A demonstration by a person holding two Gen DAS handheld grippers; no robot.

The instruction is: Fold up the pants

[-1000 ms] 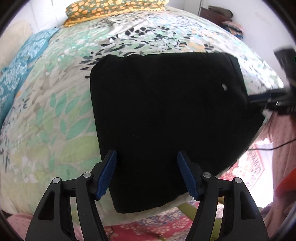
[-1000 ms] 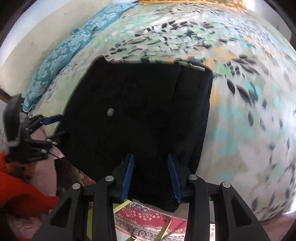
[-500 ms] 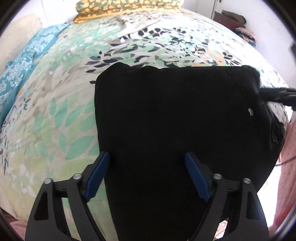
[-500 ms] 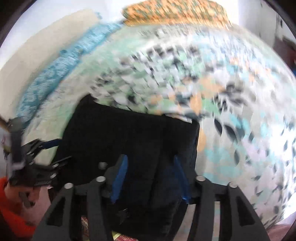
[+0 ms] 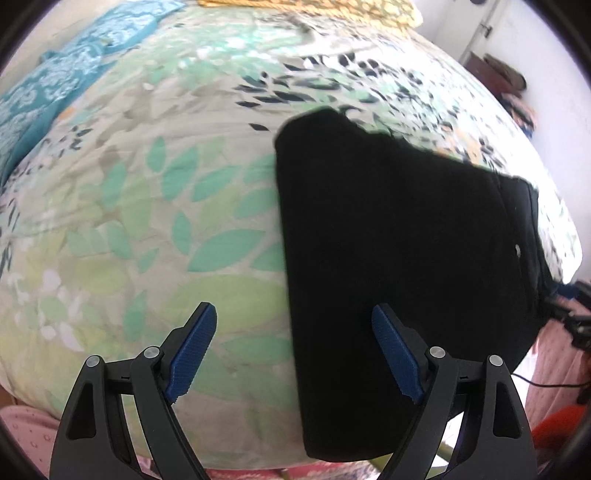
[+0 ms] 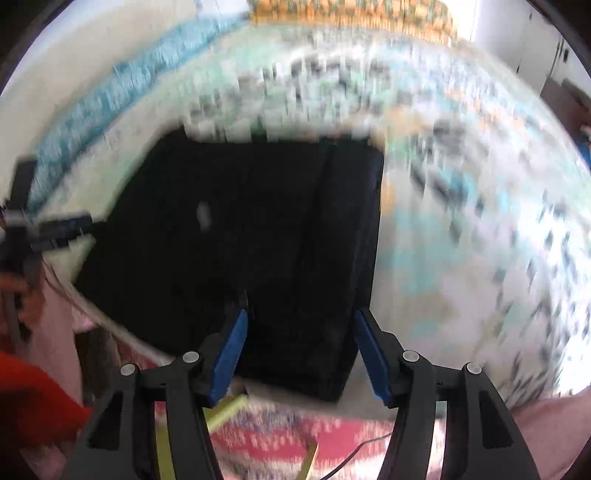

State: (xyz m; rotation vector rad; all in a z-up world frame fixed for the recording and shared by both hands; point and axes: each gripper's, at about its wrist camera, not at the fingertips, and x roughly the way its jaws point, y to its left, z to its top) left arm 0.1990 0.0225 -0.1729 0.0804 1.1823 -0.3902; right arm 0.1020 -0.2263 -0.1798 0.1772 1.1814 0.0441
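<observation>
Black pants (image 5: pixel 399 240), folded into a thick rectangle, lie near the bed's front edge. In the left wrist view my left gripper (image 5: pixel 293 314) hangs over their left edge, open wide, with bedsheet under its left finger and cloth under its right finger. Nothing is gripped. In the blurred right wrist view the pants (image 6: pixel 258 229) fill the middle. Above their near right corner my right gripper (image 6: pixel 301 317) has its jaws opening, and the pads do not press the cloth. Each view catches the other gripper at the pants' far side, the right gripper (image 5: pixel 576 306) and the left gripper (image 6: pixel 55 229).
A leaf-patterned bedsheet (image 5: pixel 147 221) covers the bed. A teal cloth (image 5: pixel 55 85) lies at the far left and an orange-patterned pillow (image 6: pixel 351 14) at the far end. Below the bed edge are a red patterned rug (image 6: pixel 295 435) and a thin black cable (image 6: pixel 354 458).
My left gripper has slid left, so the pants now sit right of its centre, and its jaws stand wider. The right gripper's jaws have spread apart over the pants' corner.
</observation>
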